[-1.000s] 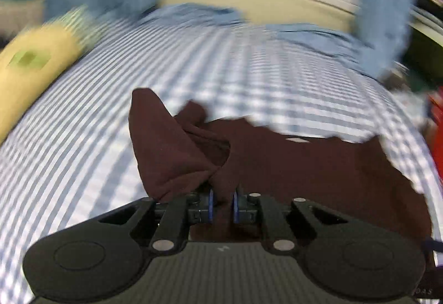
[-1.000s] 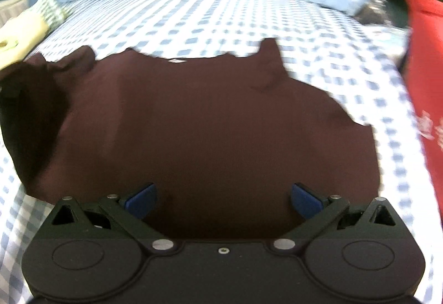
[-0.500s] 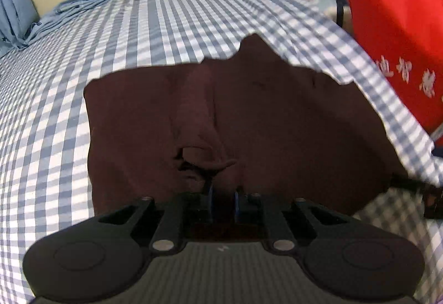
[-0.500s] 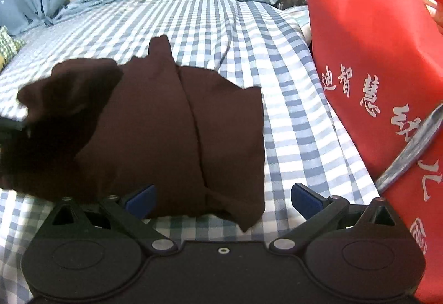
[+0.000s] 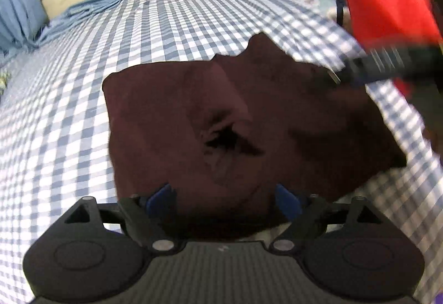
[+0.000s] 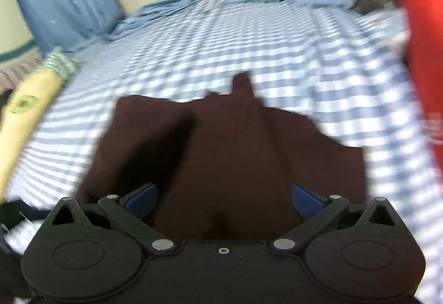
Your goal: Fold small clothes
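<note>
While its jaws are opening, our left gripper [image 5: 224, 200] stands spread wide above the dark maroon garment [image 5: 249, 124] with its blue pads [image 5: 159, 199] clear of the cloth — nothing is pinched between them. It tilts steeply down toward the garment, which lies partly folded on the blue-and-white checked sheet [image 5: 69, 124], a rumpled dark pocket at its middle. In the same view a blurred black bar [image 5: 387, 66] cuts in from the right over the garment's far corner, too smeared for us to name. Our right gripper [image 6: 223, 200] is likewise released, its blue pads [image 6: 142, 200] set far apart and pressing on nothing, angled down over the garment [image 6: 235, 152] below. That view is streaked with blur — the red bag [image 6: 420, 41] at the right edge is cut off, and the garment's near hem hides behind the gripper body.
</note>
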Demonstrator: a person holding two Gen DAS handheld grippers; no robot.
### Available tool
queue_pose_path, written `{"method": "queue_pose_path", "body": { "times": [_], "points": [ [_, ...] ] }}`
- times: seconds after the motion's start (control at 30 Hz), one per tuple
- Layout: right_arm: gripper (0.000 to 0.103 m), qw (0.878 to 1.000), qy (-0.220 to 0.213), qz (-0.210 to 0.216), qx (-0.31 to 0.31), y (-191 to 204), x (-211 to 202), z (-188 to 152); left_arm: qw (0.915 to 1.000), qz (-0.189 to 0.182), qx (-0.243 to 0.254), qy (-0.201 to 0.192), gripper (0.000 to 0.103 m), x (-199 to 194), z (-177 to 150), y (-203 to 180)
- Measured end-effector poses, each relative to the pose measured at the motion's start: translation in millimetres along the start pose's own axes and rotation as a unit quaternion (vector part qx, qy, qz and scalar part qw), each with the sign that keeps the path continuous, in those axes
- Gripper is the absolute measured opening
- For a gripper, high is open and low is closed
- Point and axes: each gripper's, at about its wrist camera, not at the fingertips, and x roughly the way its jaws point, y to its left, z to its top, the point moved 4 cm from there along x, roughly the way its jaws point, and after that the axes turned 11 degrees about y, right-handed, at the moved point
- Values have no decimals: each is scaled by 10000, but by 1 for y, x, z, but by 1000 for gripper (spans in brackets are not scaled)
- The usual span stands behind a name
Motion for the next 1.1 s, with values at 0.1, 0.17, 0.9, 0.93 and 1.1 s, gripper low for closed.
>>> {"method": "queue_pose_path", "body": {
  "times": [0.1,0.17,0.9,0.93,1.1],
  "points": [
    [103,9976,224,656,15,18,16,22,9990,300,315,58,86,1,-7,-2],
    [103,9948,384,941,-103,32,27,38,9977,435,507,114,84,3,-11,-2],
    [5,9972,9,750,69,65,39,60,9963,417,617,-419,8,-22,-2,7],
    [5,9971,-134,750,78,62,28,59,9960,361,659,-486,8,-27,0,3],
    [4,9963,-621,570,166,44,-17,54,9908,227,1083,-784,8,-47,8,-23]
  ]
}}
